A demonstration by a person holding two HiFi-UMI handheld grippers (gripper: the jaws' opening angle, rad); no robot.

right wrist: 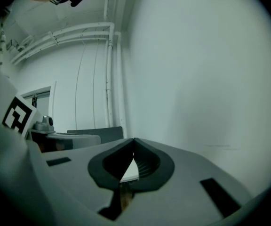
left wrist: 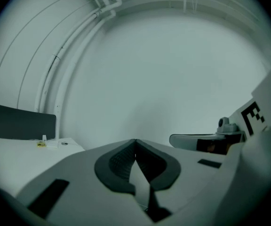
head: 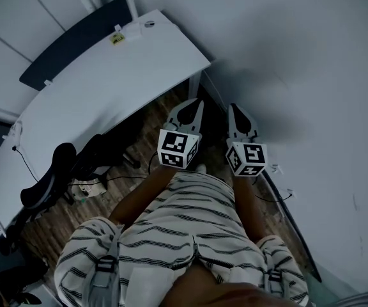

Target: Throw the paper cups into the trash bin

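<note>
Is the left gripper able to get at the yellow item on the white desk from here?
Probably not without a step: the left gripper points at the wall, jaws shut, and the yellow item lies off to its left on the desk. Nothing blocks the way.

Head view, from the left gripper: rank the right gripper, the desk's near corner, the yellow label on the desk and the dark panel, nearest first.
From the left gripper:
1. right gripper, alongside on its right.
2. desk, its near corner just ahead.
3. yellow label, at the desk's far edge.
4. dark panel, directly behind the label.
</note>
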